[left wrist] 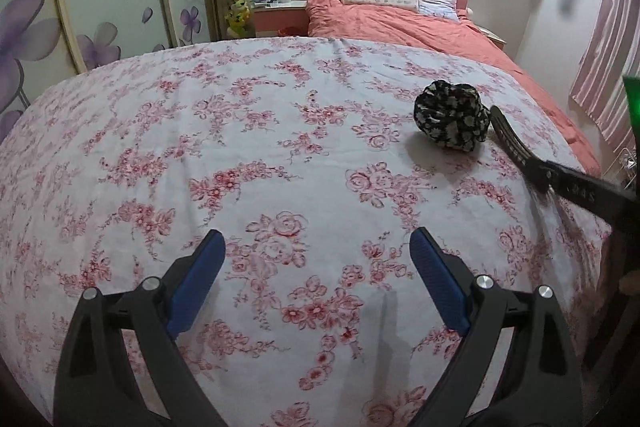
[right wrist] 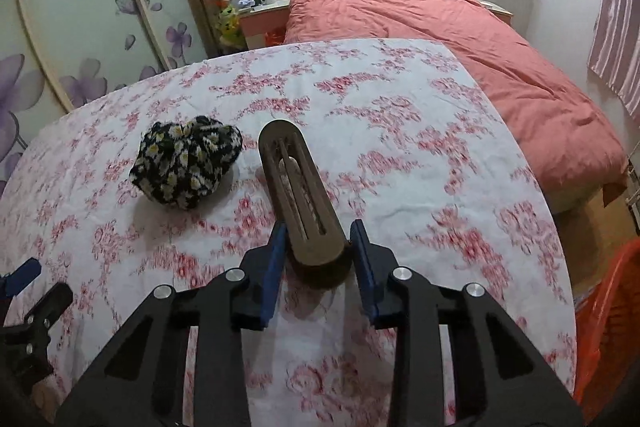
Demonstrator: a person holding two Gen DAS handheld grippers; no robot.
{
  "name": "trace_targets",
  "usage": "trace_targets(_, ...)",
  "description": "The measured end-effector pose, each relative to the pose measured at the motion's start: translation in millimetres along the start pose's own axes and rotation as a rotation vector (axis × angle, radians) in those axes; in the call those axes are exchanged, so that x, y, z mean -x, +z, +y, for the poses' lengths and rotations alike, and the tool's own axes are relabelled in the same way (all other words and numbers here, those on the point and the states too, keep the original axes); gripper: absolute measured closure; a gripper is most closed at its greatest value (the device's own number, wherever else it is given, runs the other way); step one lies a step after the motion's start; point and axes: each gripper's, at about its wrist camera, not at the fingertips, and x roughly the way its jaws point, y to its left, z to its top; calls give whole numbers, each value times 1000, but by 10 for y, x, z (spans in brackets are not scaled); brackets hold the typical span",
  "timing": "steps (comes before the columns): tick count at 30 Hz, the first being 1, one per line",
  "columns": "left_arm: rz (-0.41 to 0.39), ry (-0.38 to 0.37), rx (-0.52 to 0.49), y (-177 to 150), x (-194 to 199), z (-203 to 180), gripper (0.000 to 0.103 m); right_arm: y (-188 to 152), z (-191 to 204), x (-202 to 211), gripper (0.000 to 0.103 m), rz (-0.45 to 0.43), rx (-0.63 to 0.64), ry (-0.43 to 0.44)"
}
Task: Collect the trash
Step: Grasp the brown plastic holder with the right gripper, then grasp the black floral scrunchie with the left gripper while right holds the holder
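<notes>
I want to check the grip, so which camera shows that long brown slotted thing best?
The right wrist view: the brown slotted piece fills its centre, clamped between the right gripper pads. The left wrist view shows it only edge-on and dark at the right edge.

Under my grippers a surface spread with a white cloth (left wrist: 248,131) printed in pink-red roses carries everything. On it sits a crumpled black bundle with a white daisy pattern (right wrist: 186,163) — alone on its patch of cloth. Just beside it a long, dark slotted object (right wrist: 298,187) points away from me — whether it rests on the cloth I cannot tell.
</notes>
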Motion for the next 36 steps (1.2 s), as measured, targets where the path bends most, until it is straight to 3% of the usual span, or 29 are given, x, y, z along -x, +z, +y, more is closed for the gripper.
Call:
trace_targets(6, -26, -42, -18, 165, -49, -251, 7, -210, -166, 200, 69, 2, -70, -78)
trace_targets(13, -91, -72, -112, 579, -226, -891, 4, -280, -249, 229, 69, -5, -101, -48)
trace_targets(19, -50, -5, -159, 780, -650, -1164, 4, -270, -294, 219, 69, -8, -107, -23)
trace_targets(23, -8, -18, -129, 829, -847, -1131, 5, -263, -332, 218, 65, -3, -127, 4)
trace_targets(26, 7, -68, -120, 877, -917, -1127, 35, -233, -325, 186, 63, 0, -129, 6)
trace_targets(28, 20, -74, -149, 878, -954, -1144, 64, -228, -291, 169, 63, -4, -108, -8)
trace_targets(31, 18, -83, -164, 810, -895, -1104, 75, -234, -256, 161, 70, -6, -80, -24)
trace_targets(36, 12, -63, -184, 578, -631, -913, 77, -345, -267, 251, 71, 1, -101, 7)
